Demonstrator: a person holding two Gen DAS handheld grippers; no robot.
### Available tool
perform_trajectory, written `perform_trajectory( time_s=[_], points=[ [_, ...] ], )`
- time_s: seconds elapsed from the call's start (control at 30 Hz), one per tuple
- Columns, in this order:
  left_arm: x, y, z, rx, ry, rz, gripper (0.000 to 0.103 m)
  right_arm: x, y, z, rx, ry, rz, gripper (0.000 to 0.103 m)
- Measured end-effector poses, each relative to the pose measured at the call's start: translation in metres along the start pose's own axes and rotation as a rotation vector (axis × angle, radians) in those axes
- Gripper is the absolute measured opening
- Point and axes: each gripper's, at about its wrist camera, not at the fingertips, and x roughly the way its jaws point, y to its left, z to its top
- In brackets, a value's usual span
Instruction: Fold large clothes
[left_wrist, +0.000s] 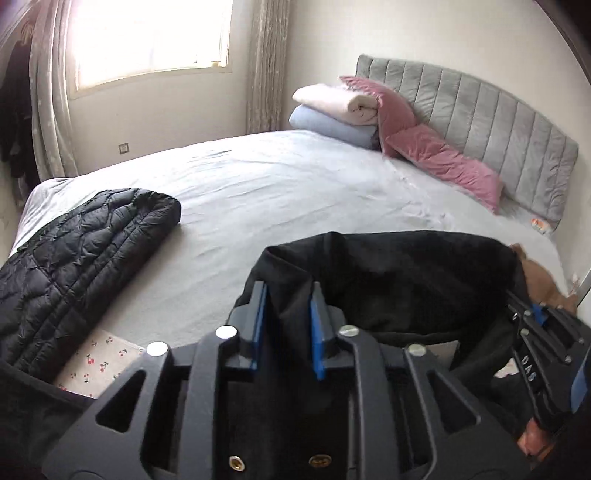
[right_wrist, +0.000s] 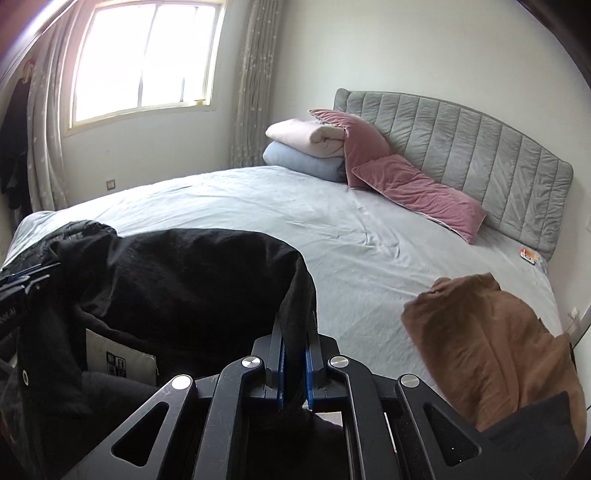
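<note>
A large black garment (left_wrist: 406, 280) hangs stretched between my two grippers above the near side of the bed. In the left wrist view my left gripper (left_wrist: 289, 291) has its blue pads closed on a bunched edge of the cloth. My right gripper (right_wrist: 295, 325) stands nearly shut, pinching another edge of the black garment (right_wrist: 184, 280), whose white label (right_wrist: 118, 358) shows on the inside. Each gripper also appears in the other's view: the right gripper (left_wrist: 539, 314) at the far right, the left gripper (right_wrist: 22, 280) at the far left.
A folded black quilted jacket (left_wrist: 81, 251) lies on the bed's left part. A brown garment (right_wrist: 491, 347) lies crumpled at the right. The pale sheet (left_wrist: 295, 184) stretches to pink pillows (left_wrist: 443, 162), stacked folded blankets (left_wrist: 332, 114) and a grey headboard (left_wrist: 480, 110). A cherry-print cloth (left_wrist: 99, 354) shows near left.
</note>
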Motion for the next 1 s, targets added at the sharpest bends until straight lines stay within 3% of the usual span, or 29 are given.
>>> perform_trajectory(
  time_s=[0.07, 0.17, 0.2, 0.4, 0.7, 0.87, 1.0],
  points=[
    [0.013, 0.005, -0.007, 0.0, 0.038, -0.001, 0.057, 0.019, -0.007, -0.006, 0.027, 0.085, 0.072, 0.021],
    [0.005, 0.021, -0.025, -0.018, 0.059, -0.064, 0.072, 0.016, -0.028, -0.024, 0.074, 0.109, 0.15, 0.046],
    [0.0, 0.025, -0.032, -0.012, 0.075, -0.077, 0.073, 0.011, -0.034, -0.029, 0.076, 0.114, 0.149, 0.053],
    [-0.049, 0.034, -0.076, 0.014, 0.169, -0.126, 0.083, -0.032, -0.095, -0.05, 0.105, 0.188, 0.165, 0.057],
    [-0.127, 0.03, -0.126, 0.012, 0.284, -0.153, 0.097, -0.123, -0.211, -0.058, 0.19, 0.239, 0.1, 0.08],
    [-0.161, 0.027, -0.153, -0.035, 0.357, -0.193, 0.098, -0.158, -0.276, -0.073, 0.241, 0.279, 0.031, 0.085],
    [-0.182, 0.023, -0.177, -0.069, 0.39, -0.274, 0.098, -0.164, -0.332, -0.101, 0.293, 0.326, -0.045, 0.086]
  ],
)
